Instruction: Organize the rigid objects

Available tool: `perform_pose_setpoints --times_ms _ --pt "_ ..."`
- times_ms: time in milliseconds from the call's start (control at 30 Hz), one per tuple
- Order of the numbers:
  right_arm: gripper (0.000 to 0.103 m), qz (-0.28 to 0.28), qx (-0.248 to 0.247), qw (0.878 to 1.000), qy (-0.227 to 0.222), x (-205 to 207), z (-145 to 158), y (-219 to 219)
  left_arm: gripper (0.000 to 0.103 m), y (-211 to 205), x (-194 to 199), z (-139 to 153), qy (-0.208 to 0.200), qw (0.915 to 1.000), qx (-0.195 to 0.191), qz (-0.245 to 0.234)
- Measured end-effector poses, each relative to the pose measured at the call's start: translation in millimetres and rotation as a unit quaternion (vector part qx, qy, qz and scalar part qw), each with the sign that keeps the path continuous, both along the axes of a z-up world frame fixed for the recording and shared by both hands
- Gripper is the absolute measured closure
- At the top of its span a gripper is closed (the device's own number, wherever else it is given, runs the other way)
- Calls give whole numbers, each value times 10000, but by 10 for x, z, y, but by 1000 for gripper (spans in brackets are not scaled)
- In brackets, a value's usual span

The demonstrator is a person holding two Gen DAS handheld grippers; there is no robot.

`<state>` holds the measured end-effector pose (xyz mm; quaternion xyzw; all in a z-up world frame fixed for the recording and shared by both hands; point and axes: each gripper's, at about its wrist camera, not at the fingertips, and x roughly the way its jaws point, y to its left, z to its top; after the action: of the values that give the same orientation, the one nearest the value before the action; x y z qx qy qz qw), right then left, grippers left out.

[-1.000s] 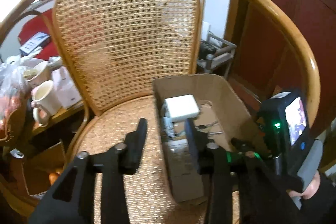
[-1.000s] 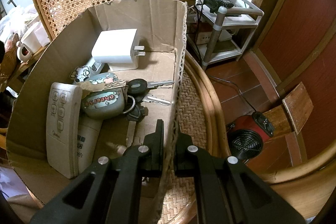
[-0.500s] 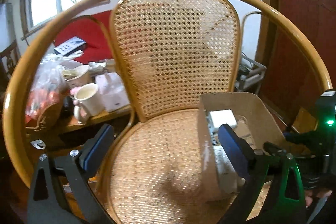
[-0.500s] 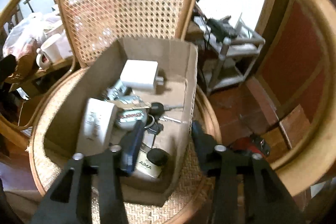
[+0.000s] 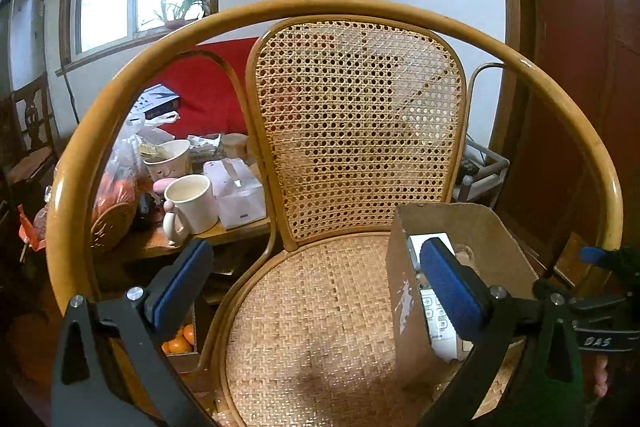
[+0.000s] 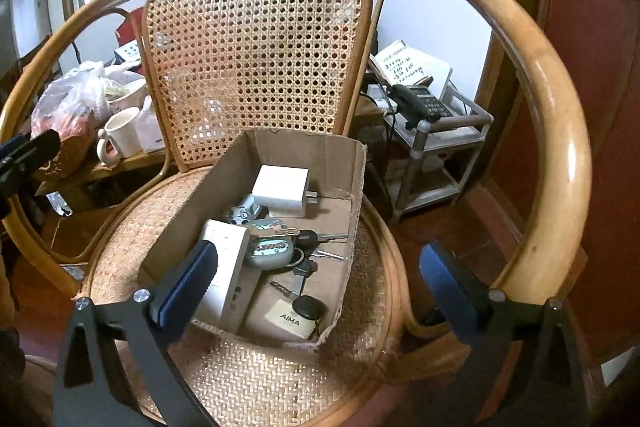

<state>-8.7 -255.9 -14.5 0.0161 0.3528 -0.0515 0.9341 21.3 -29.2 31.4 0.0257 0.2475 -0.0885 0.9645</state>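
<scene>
Now both grippers [image 5: 316, 287] [image 6: 320, 279] gape — box [image 6: 296, 155] released.

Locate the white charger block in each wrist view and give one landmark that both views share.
Left wrist: white charger block at right of centre, inside the cardboard box, mostly hidden behind a pad.
Right wrist: centre, at the box's far end.
Shared landmark: white mug.

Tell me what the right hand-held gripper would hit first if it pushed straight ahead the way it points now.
Probably the open brown cardboard box on the woven rattan chair seat, or the keys in it. The right hand-held gripper is open, nothing between its blue pads. Depth is uncertain.
</scene>
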Motion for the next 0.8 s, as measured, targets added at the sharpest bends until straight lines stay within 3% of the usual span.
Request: perform_pose_setpoints --times_ms 200,367,800 --pt "0 71 320 9990 -287 -258 72 -1 0 43 -112 -2 -56 10000 51 -47" --pt "0 110 293 9983 -495 -451 80 29 0 72 -230 -48 -69 9999 124 -61" --pt "0 43 221 9983 -539 -493 77 -10 0 3 -345 -171 -5 9987 497 -93"
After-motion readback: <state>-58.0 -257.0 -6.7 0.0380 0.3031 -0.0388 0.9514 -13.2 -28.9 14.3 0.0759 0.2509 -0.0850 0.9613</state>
